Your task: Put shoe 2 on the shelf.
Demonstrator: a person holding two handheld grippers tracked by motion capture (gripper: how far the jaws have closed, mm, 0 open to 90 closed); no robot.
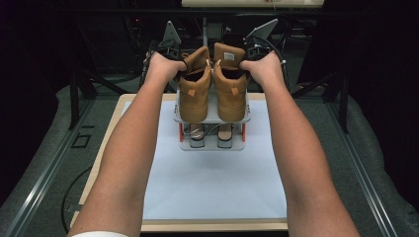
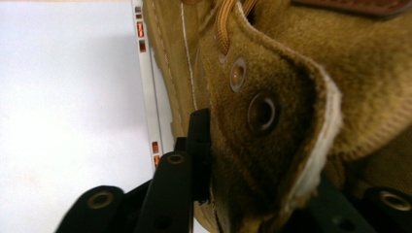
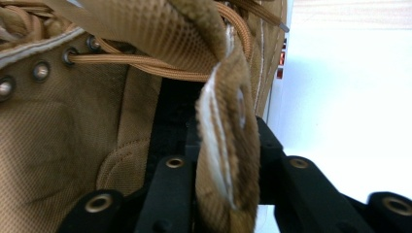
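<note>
Tan suede high-top boots, a left boot (image 1: 193, 91) and a right boot (image 1: 230, 86), stand side by side on the top shelf of a small grey two-tier shoe rack (image 1: 212, 118), which sits on a white mat (image 1: 212, 182) toward the far edge of a light wooden desk (image 1: 111, 126). Toes point toward the person. A second pair of shoes (image 1: 211, 133), only partly visible, sits on the lower shelf.

Both forearms stretch from the desk's near edge to the boots' collars. In the left gripper view, the left gripper (image 2: 252, 194) has the eyelet flap of the left boot's collar between its black jaws, which stand slightly apart; whether the pads press on the suede cannot be told. In the right gripper view, the right gripper (image 3: 226, 160) straddles the folded collar edge of the right boot in the same way, jaws slightly apart, contact unclear.

A small white label (image 1: 229, 56) shows on the right boot's raised tongue, its writing too small to read. A brown leather patch (image 2: 354, 6) tops the left boot's tongue, with no legible brand.
</note>
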